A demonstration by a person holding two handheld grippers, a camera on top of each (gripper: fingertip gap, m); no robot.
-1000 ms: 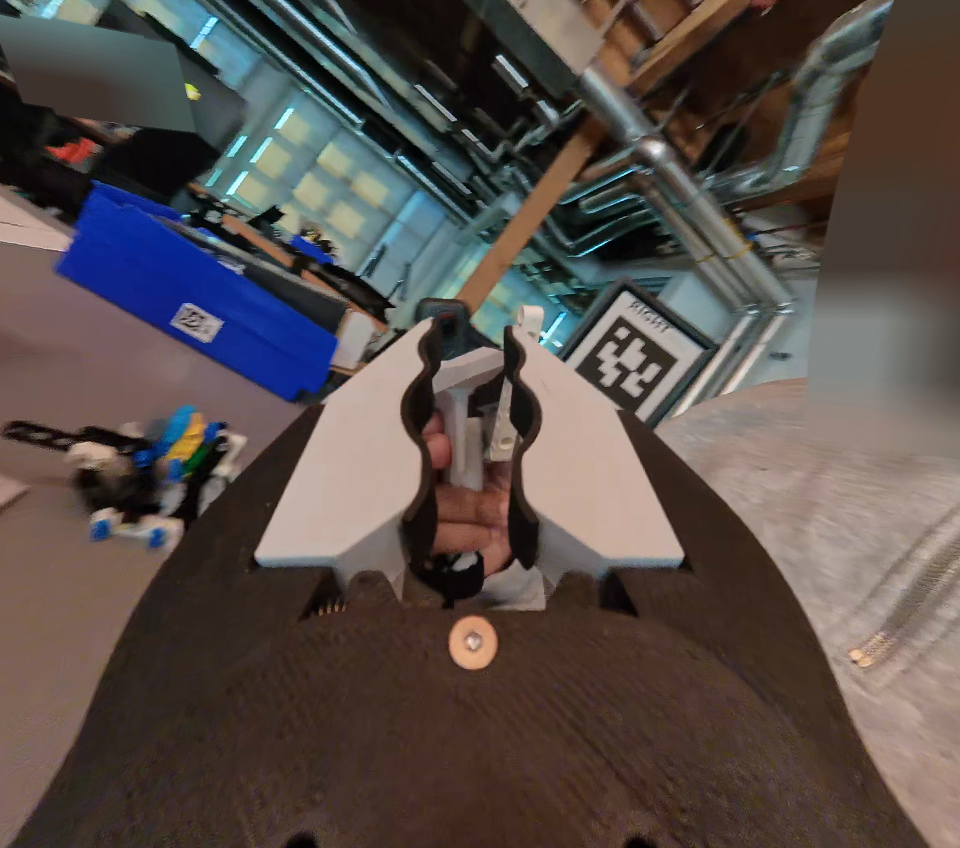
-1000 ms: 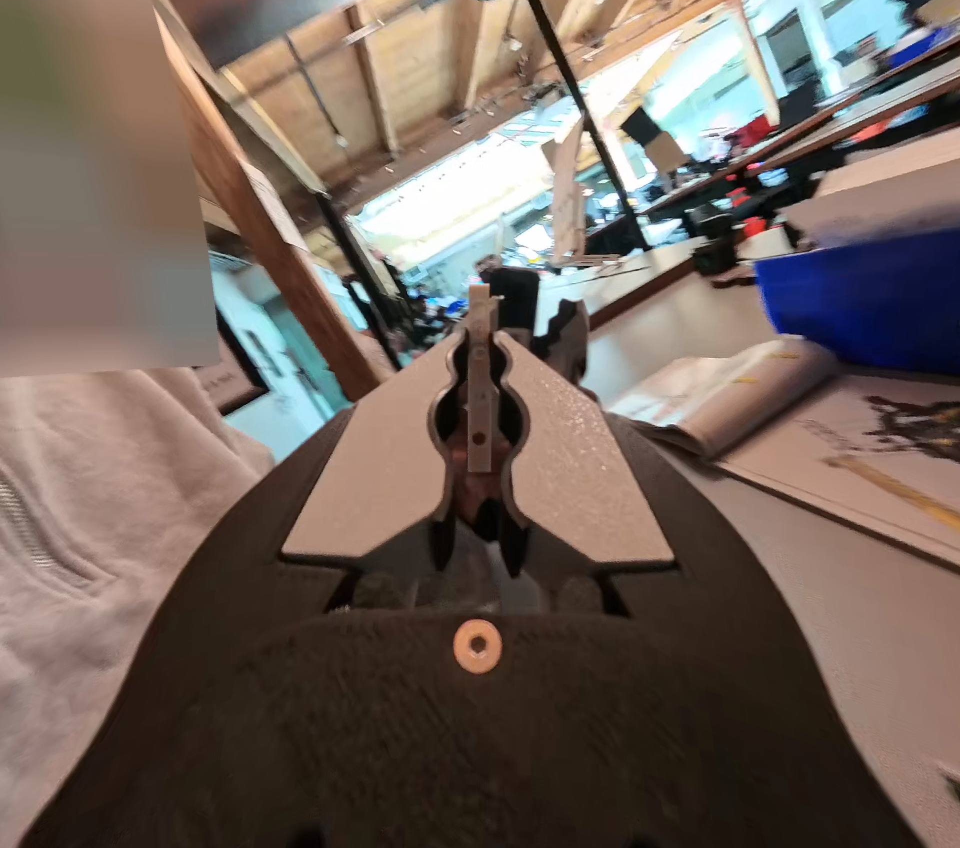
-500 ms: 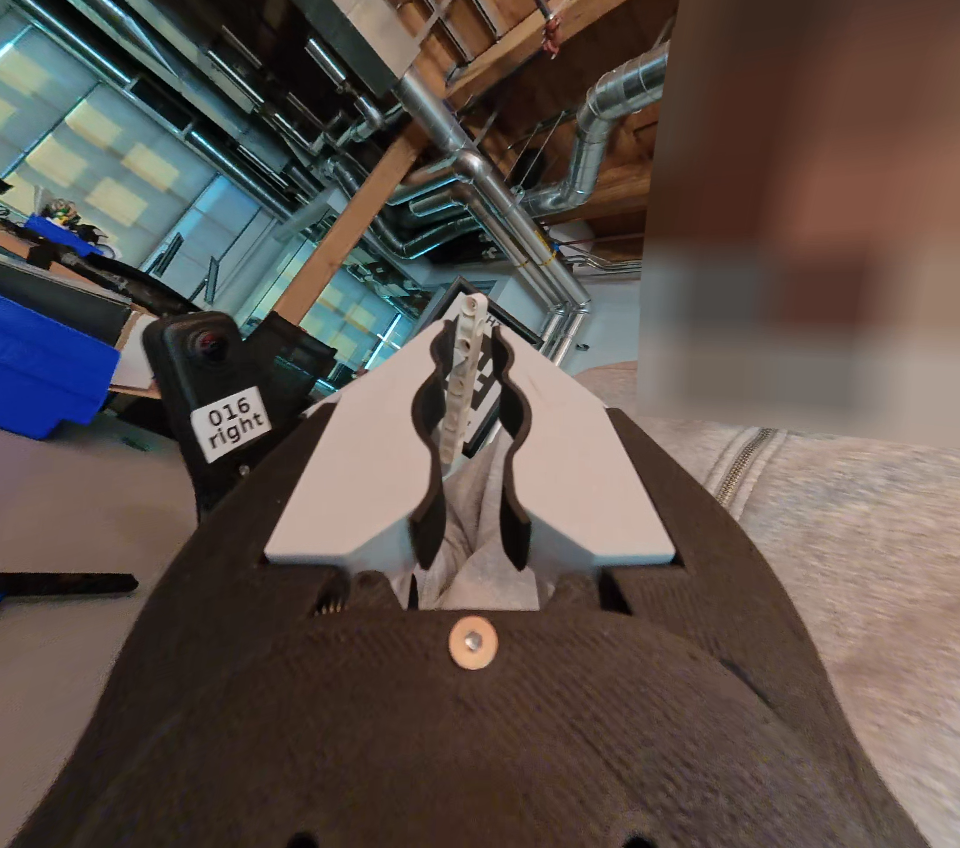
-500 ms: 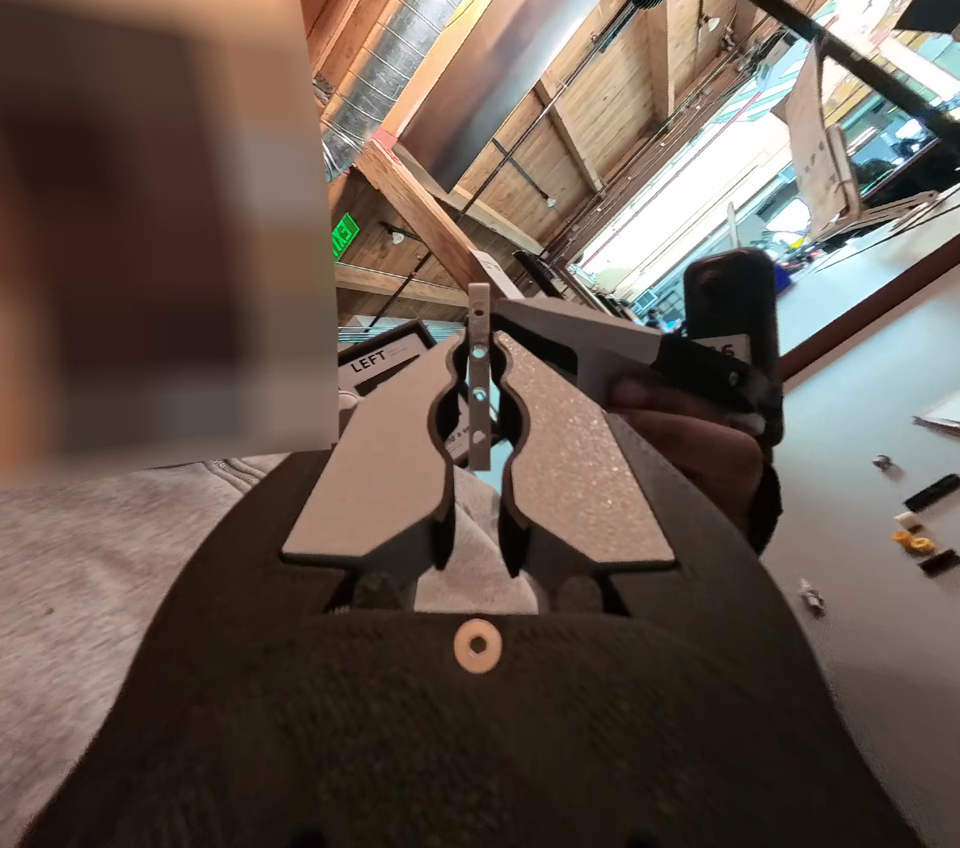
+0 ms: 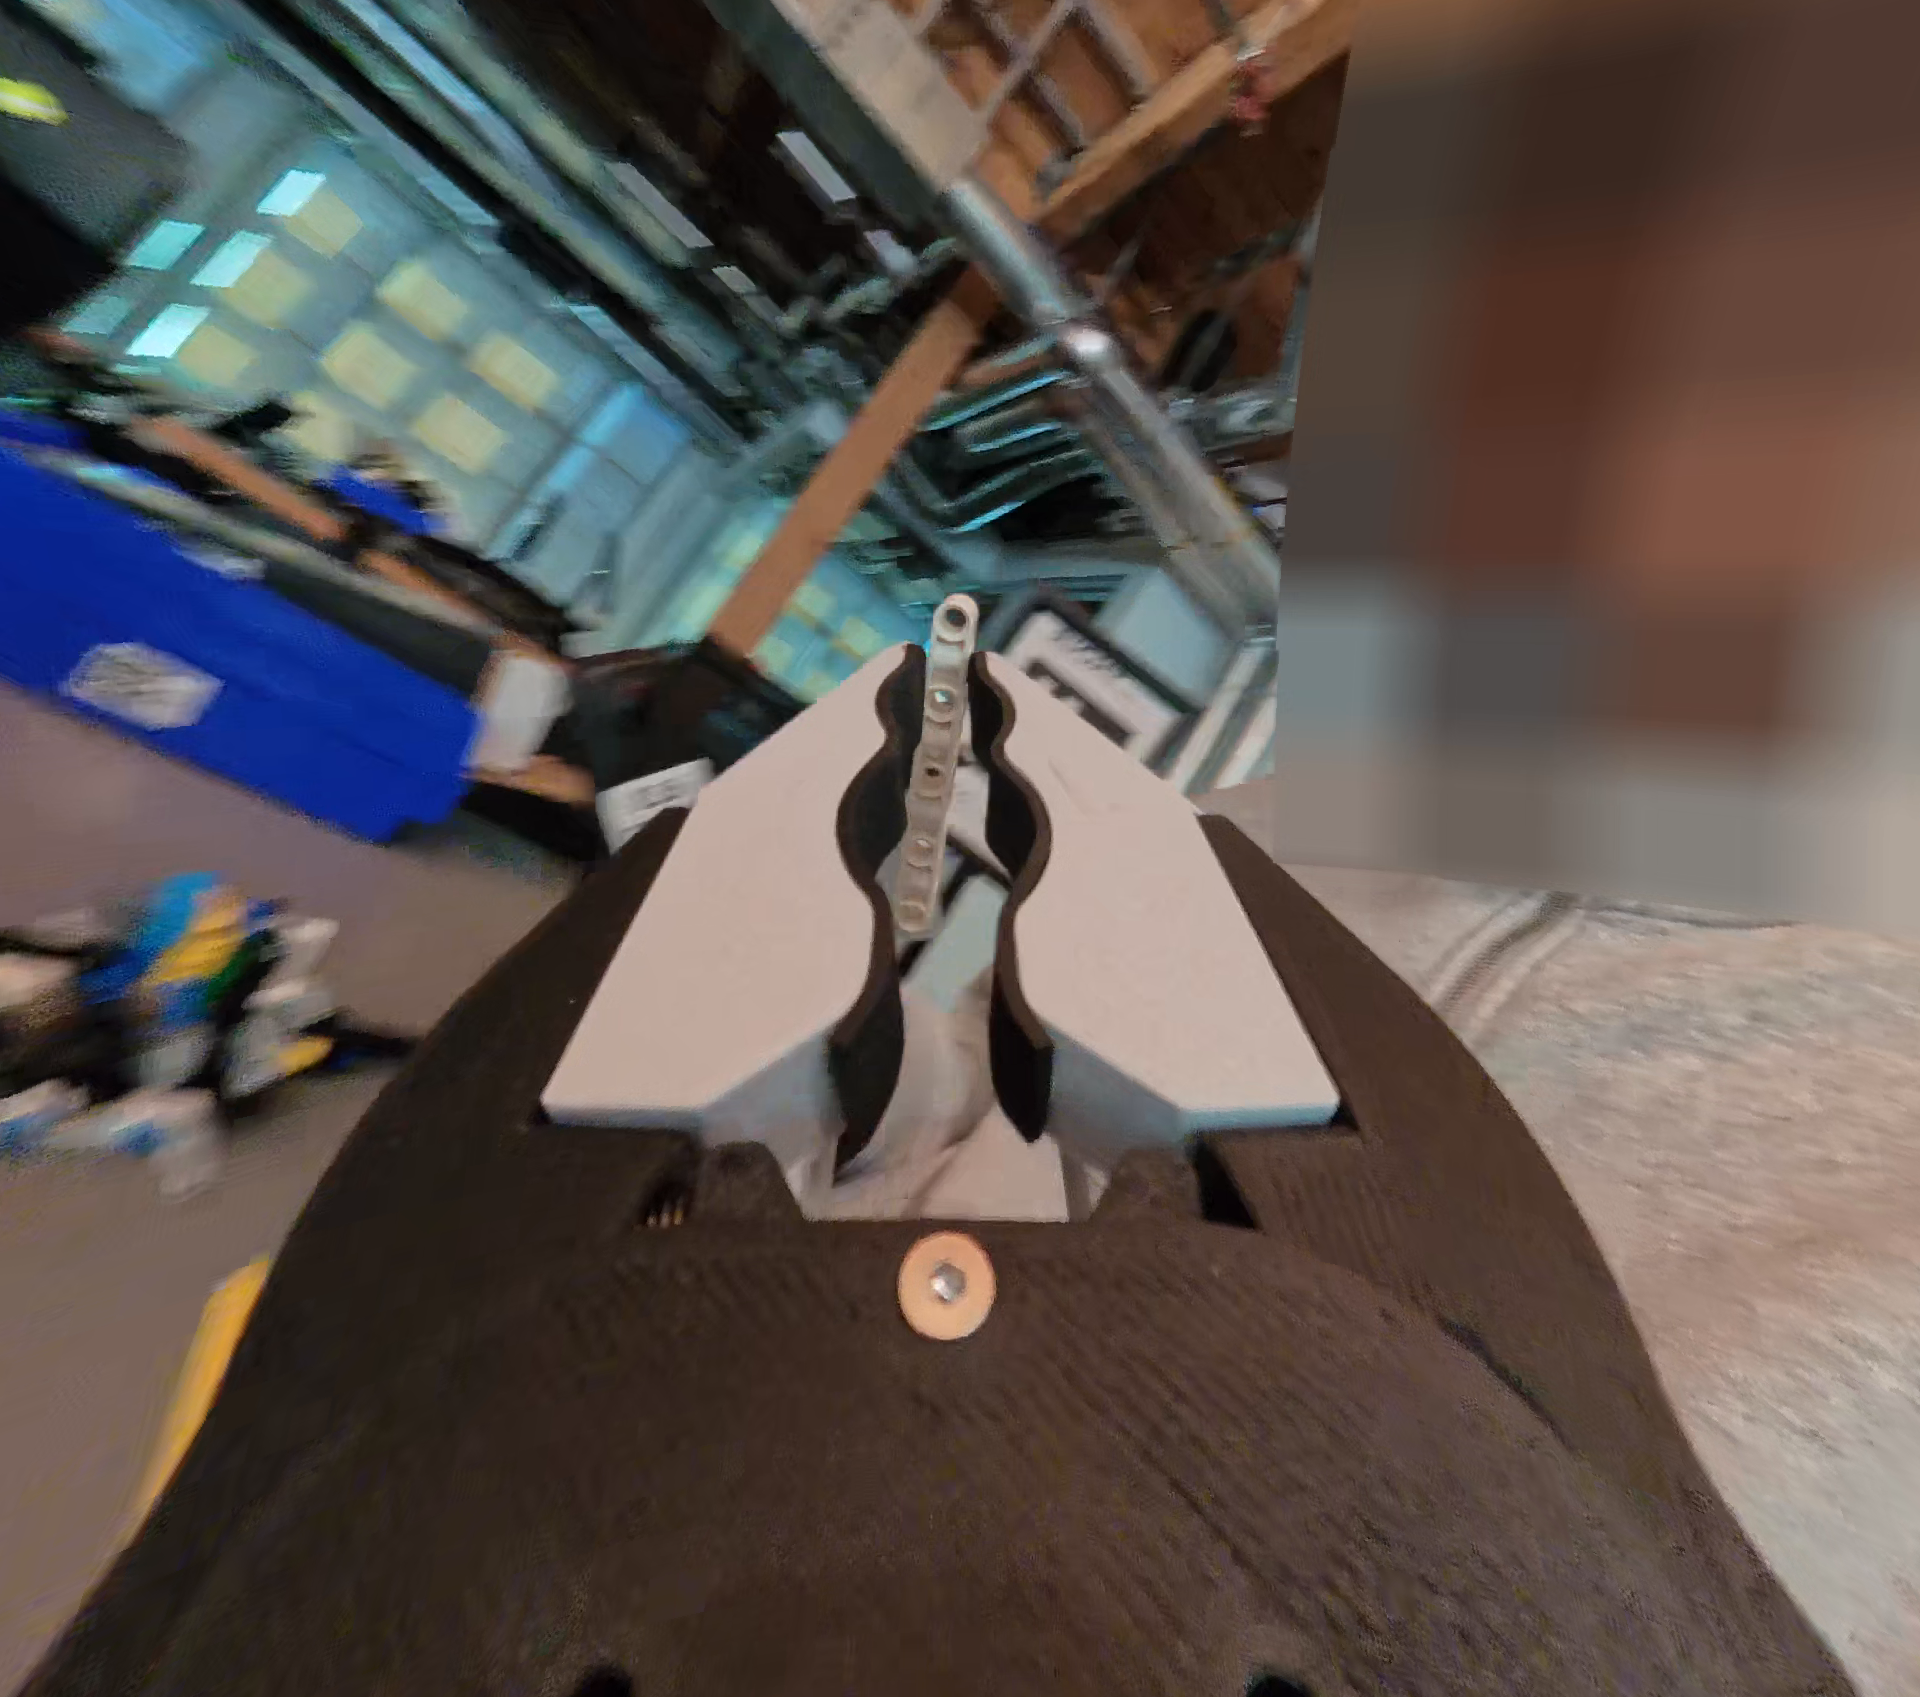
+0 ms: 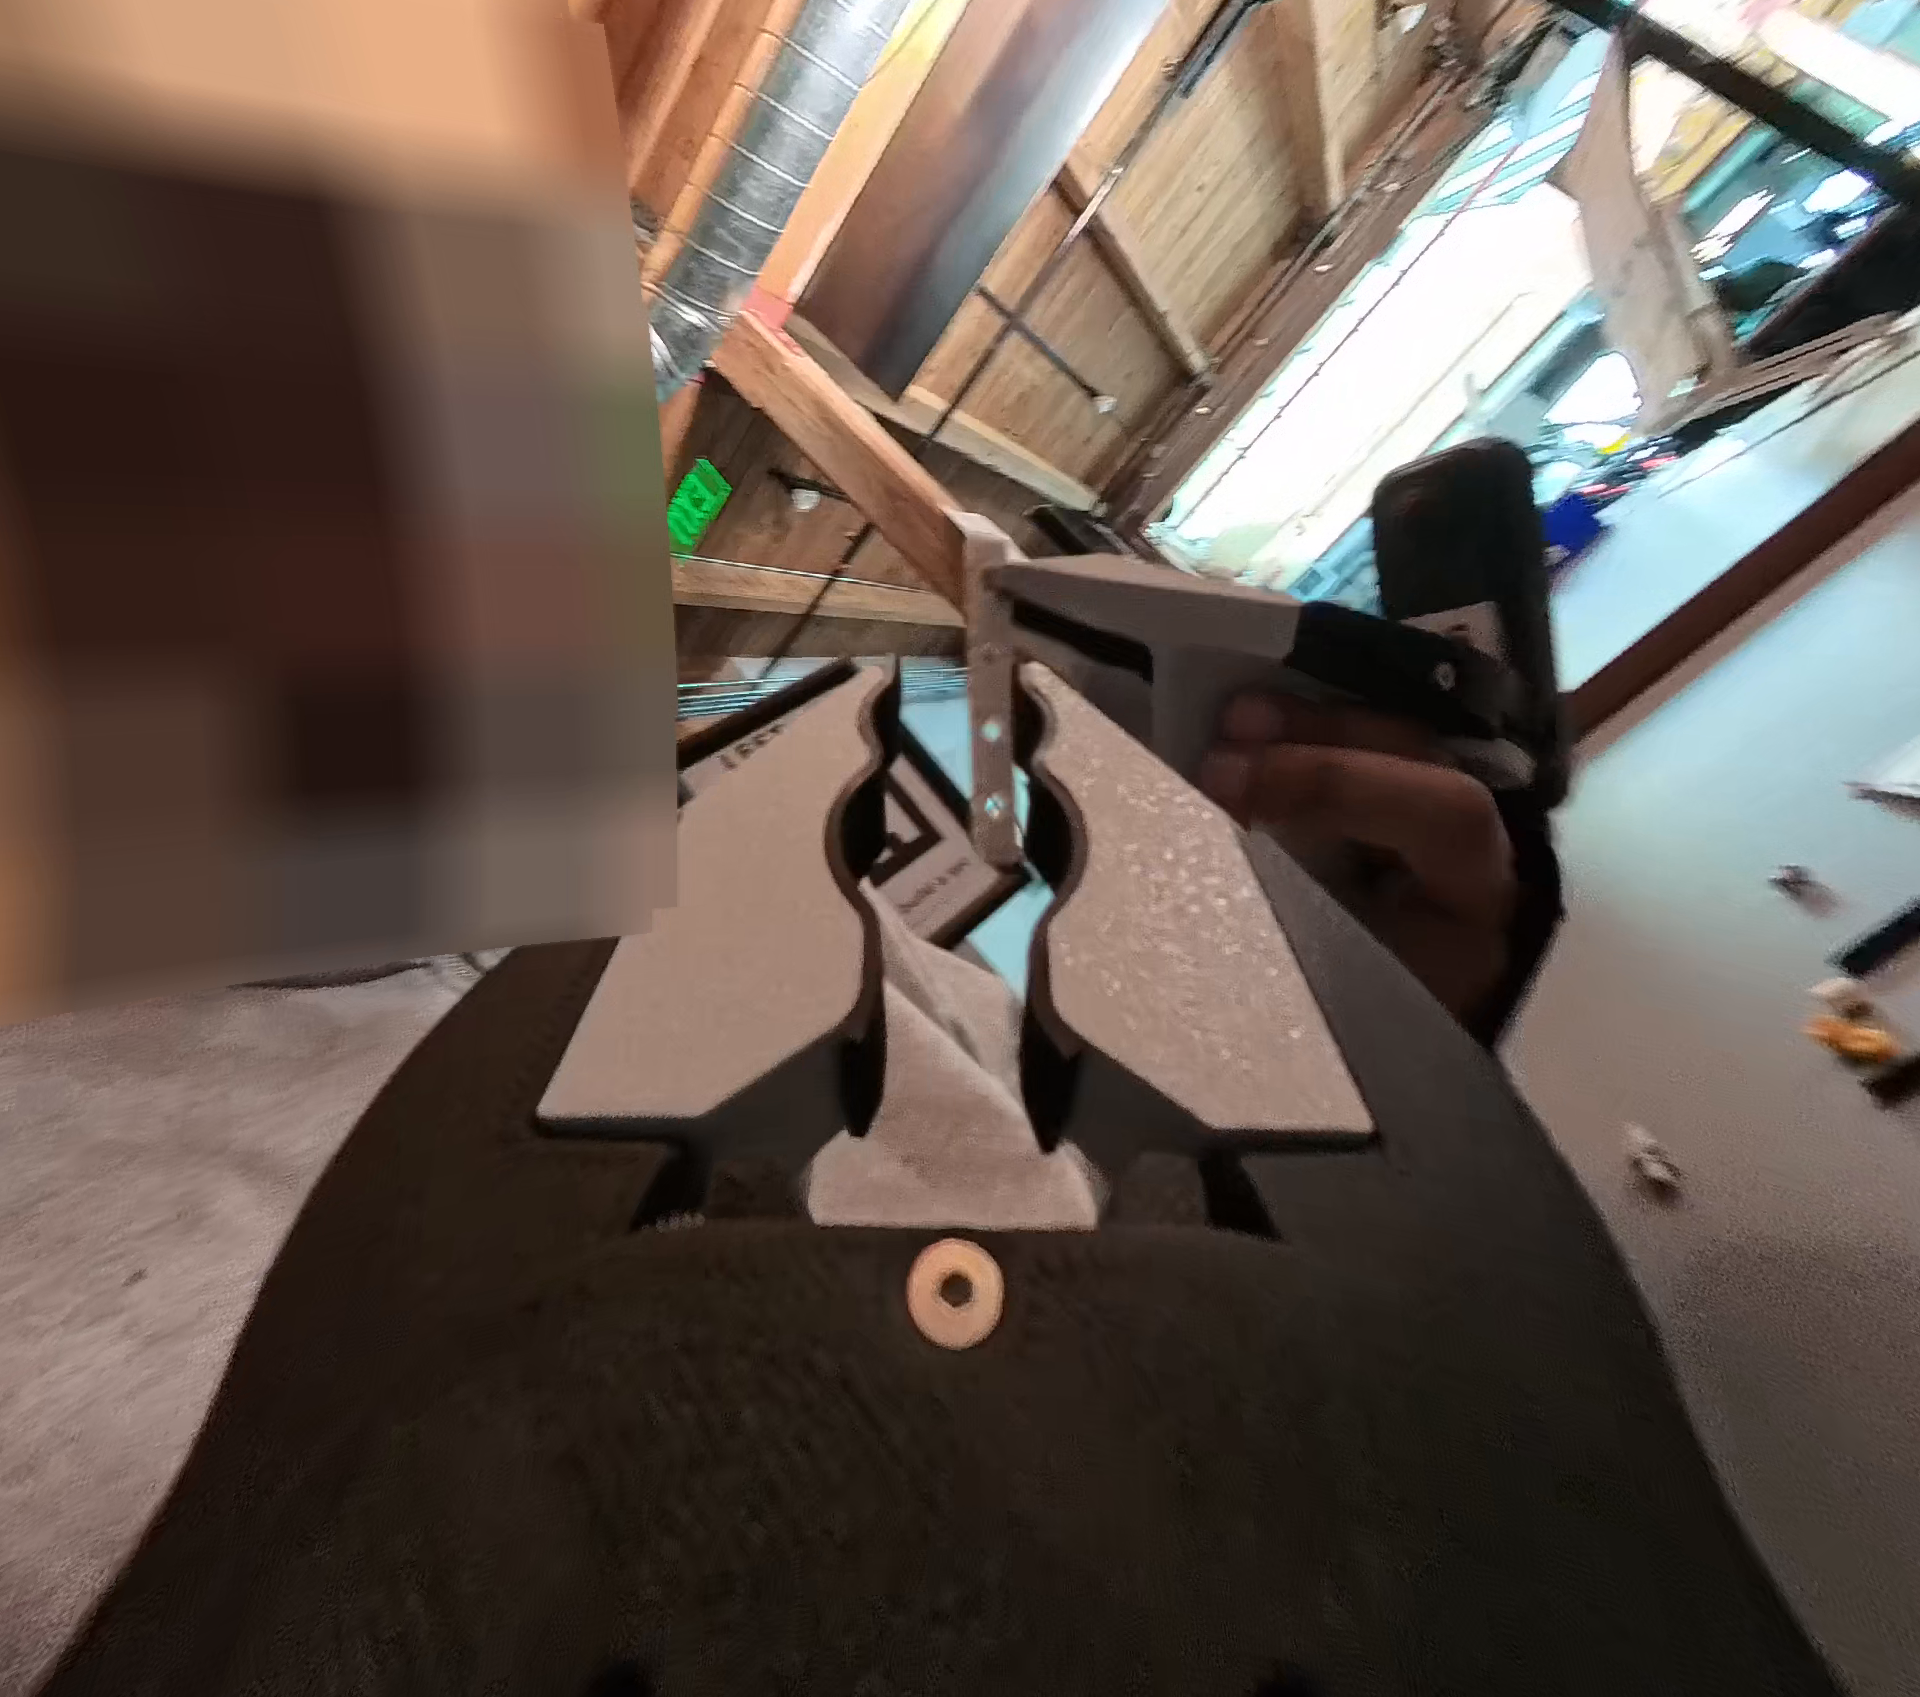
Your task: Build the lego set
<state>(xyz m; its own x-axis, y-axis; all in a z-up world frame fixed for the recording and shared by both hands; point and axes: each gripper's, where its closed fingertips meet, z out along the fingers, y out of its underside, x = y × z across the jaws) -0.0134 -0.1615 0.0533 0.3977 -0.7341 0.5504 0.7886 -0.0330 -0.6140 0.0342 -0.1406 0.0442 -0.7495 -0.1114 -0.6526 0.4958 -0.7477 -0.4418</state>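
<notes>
the left tool (image 5: 948,671) is clamped on a light grey lego beam (image 5: 933,774), a thin strip with a row of holes. its long axis runs along the fingers, one end poking out past the fingertips toward the ceiling, the other end hanging in the gap between the pads. in the right wrist view the same lego beam (image 6: 992,712) stands nearly upright, pinched in the tips of the left tool (image 6: 1049,598), which reaches in from the right with a hand (image 6: 1361,816) behind it. the right tool (image 6: 956,691) has its fingers apart, the beam's lower end hanging between them, close to one pad; i cannot tell if it touches.

both tools are raised in front of a person's grey zip sweater (image 5: 1662,1128). down left sits a blurred, partly built lego model (image 5: 177,1013) in blue, yellow, white and black on the grey tabletop (image 5: 125,826), with a blue bin (image 5: 208,671) behind it carrying a white label. loose small pieces (image 6: 1849,1013) lie on the tabletop (image 6: 1766,712) in the right view.

overhead are wooden beams, metal ducts and pipes, with large windows beyond. a green sign (image 6: 698,504) glows on the wooden wall.
</notes>
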